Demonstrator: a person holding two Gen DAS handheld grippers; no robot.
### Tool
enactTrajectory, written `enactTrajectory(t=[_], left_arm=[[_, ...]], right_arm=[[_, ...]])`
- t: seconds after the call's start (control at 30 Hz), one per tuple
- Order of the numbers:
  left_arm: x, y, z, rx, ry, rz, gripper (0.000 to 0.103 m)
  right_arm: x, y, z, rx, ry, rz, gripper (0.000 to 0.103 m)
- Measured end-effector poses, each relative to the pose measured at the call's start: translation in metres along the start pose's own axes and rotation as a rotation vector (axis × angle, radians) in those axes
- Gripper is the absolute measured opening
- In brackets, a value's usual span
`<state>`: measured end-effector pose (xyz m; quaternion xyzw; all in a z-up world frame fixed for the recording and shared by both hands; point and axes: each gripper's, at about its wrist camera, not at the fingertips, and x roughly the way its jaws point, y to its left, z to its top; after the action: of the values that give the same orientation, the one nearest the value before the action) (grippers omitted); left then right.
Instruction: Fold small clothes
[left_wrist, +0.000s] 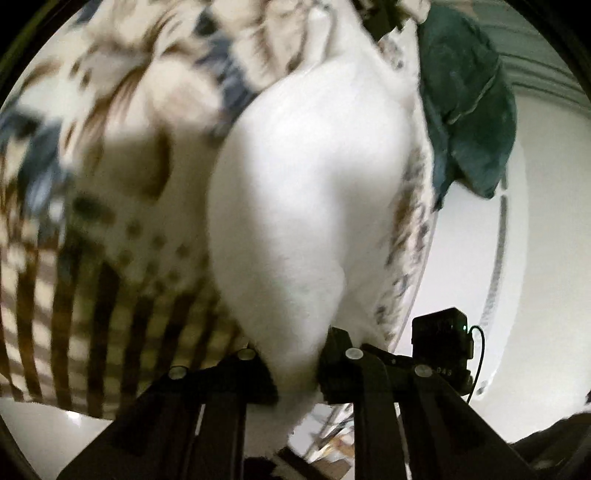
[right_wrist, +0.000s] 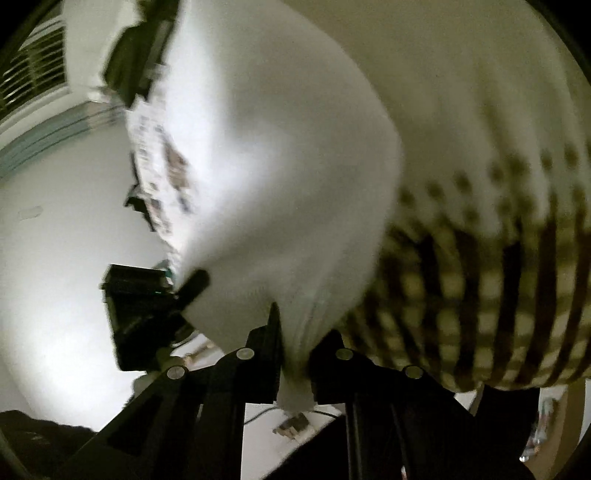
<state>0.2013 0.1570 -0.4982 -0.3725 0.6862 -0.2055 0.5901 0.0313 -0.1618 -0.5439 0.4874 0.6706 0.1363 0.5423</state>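
Both grippers are closed on the same white garment, which is off the surface and stretched between them. The left gripper has its jaws pinched tight on a gathered edge of the cloth, with a bunch of fabric passing through and hanging below. The right gripper holds likewise, jaws nearly shut, with a short tuft protruding beneath. The garment shows a plain white inner face and a printed outer face along its edge. Behind it lies a patterned cloth with brown stripes and dots; whether this covers a bed or a counter cannot be told. A dark teal garment lies further off, near the white one's top edge. Both views are blurred, so the exact grip points cannot be identified. Judgement: the step in hand is lifting and spreading the garment ahead of a fold. To do it well, keep both grips level and evenly tensioned, let the cloth hang flat without twist, then lower it squarely onto the surface before releasing either side.
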Motion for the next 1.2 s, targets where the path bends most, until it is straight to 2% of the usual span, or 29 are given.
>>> enactTrajectory(t=[0.1, 0.2, 0.33, 0.4, 0.47, 0.5, 0.57, 0.6, 0.67, 0.73, 0.83, 0.9, 1.07, 1.1, 1.13, 1.17, 1.2], left_arm=[[-0.007, -0.020, 0.039, -0.035, -0.052, -0.073, 0.013], [-0.001, -0.047, 0.096, -0.070, -0.105, -0.128, 0.015], [0.010, -0.091, 0.173, 0.007, -0.171, -0.162, 0.018], [0.017, -0.113, 0.214, 0.034, -0.183, -0.167, 0.029], [0.013, -0.115, 0.245, 0.052, -0.195, -0.192, 0.053], [0.015, -0.119, 0.262, 0.049, -0.209, -0.205, 0.059], [0.011, -0.116, 0.276, 0.029, -0.240, -0.235, 0.062], [0.005, -0.112, 0.276, 0.025, -0.258, -0.259, 0.064], [-0.011, -0.104, 0.276, 0.030, -0.310, -0.257, 0.068], [-0.023, -0.094, 0.269, 0.048, -0.341, -0.212, 0.068], [-0.025, -0.085, 0.258, 0.094, -0.355, -0.054, 0.069], [-0.014, -0.085, 0.258, 0.160, -0.326, 0.085, 0.069], [0.030, -0.099, 0.266, 0.314, -0.244, 0.306, 0.068], [0.039, -0.104, 0.267, 0.345, -0.229, 0.318, 0.066], [0.047, -0.109, 0.268, 0.374, -0.221, 0.336, 0.060], [0.056, -0.117, 0.267, 0.412, -0.219, 0.363, 0.033], [0.061, -0.121, 0.265, 0.444, -0.216, 0.393, 0.015]], right_arm=[[-0.016, 0.040, 0.030, -0.045, -0.044, 0.043, 0.012], [-0.036, 0.077, 0.082, -0.082, -0.106, 0.071, 0.012], [-0.060, 0.121, 0.166, -0.103, -0.218, 0.075, 0.012], [-0.068, 0.138, 0.222, -0.085, -0.268, 0.086, 0.012], [-0.074, 0.156, 0.263, -0.059, -0.318, 0.084, 0.017], [-0.077, 0.162, 0.284, -0.047, -0.339, 0.099, 0.018], [-0.084, 0.167, 0.313, -0.038, -0.349, 0.132, 0.039], [-0.089, 0.170, 0.318, -0.044, -0.369, 0.152, 0.045], [-0.105, 0.172, 0.317, -0.058, -0.399, 0.187, 0.064], [-0.110, 0.170, 0.310, -0.081, -0.407, 0.190, 0.066], [-0.120, 0.158, 0.292, -0.120, -0.410, 0.081, 0.066], [-0.112, 0.146, 0.286, -0.131, -0.398, -0.030, 0.066], [-0.085, 0.129, 0.289, -0.159, -0.347, -0.183, 0.066], [-0.081, 0.132, 0.290, -0.180, -0.345, -0.207, 0.066], [-0.074, 0.135, 0.294, -0.201, -0.343, -0.230, 0.066], [-0.069, 0.139, 0.296, -0.232, -0.344, -0.263, 0.062], [-0.063, 0.146, 0.297, -0.273, -0.350, -0.307, 0.055]])
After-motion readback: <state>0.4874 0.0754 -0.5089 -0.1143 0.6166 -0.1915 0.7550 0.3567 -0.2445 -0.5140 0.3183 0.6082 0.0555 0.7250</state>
